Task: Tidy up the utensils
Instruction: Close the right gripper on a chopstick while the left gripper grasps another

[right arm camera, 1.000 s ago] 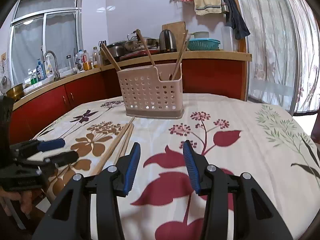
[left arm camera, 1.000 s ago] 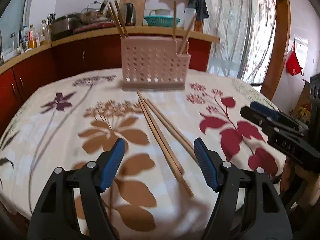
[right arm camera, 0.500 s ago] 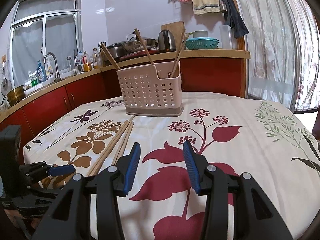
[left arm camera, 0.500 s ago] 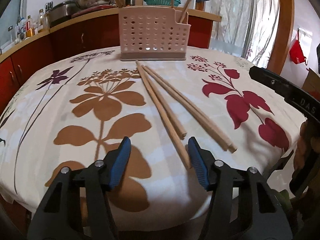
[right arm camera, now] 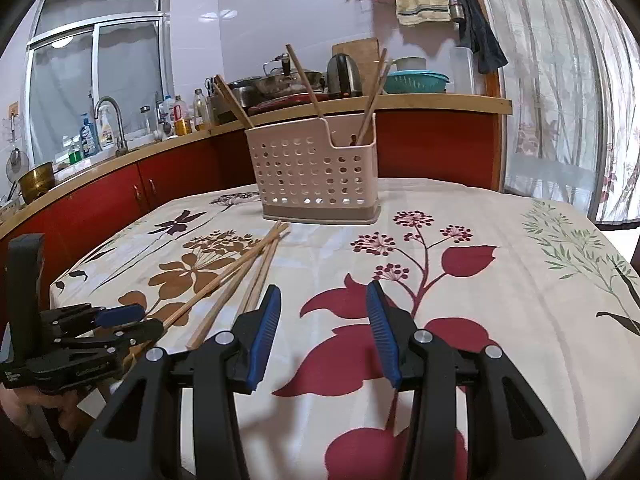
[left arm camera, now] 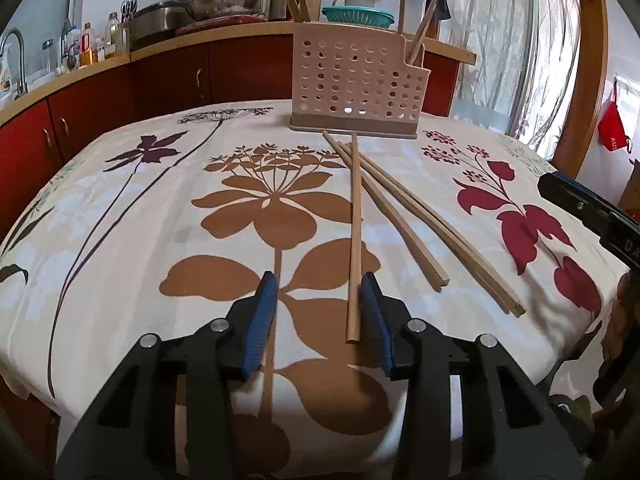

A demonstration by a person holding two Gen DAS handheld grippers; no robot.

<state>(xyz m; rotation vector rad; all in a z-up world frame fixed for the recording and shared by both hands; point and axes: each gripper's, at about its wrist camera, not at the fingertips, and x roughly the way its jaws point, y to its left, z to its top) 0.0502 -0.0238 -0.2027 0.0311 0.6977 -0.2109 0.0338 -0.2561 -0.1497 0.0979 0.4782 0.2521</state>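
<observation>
Pale wood is what the job comes down to: one chopstick [left arm camera: 353,240] runs up the middle of the left wrist view, its near end lying between the spread blue pads of the left gripper [left arm camera: 318,316], close against the right-hand pad [left arm camera: 374,316] though I can't say it touches, and nothing is pinched yet. Just to its right in that frame lie the other loose chopsticks [left arm camera: 416,216], fanned toward the lower right, their far tips gathered with the first one's just short of the holder. In the right wrist view the same bundle [right arm camera: 240,276] slants across the left centre of the frame. The perforated pink utensil holder [left arm camera: 356,84] stands upright at the top centre, and a few chopsticks [right arm camera: 304,84] already lean out of its compartments, so I'd judge the sorting partly done, with the sticks on the cloth left to lift and drop in. The right gripper [right arm camera: 322,332] hovers at the bottom of its own view over the red flower print, jaws apart and holding nothing, well clear of the bundle. Everything rests on the floral tablecloth [left arm camera: 120,216]; behind it, along the upper edge of both frames, runs the red-fronted kitchen counter [right arm camera: 160,176] with its pots and bottles.
</observation>
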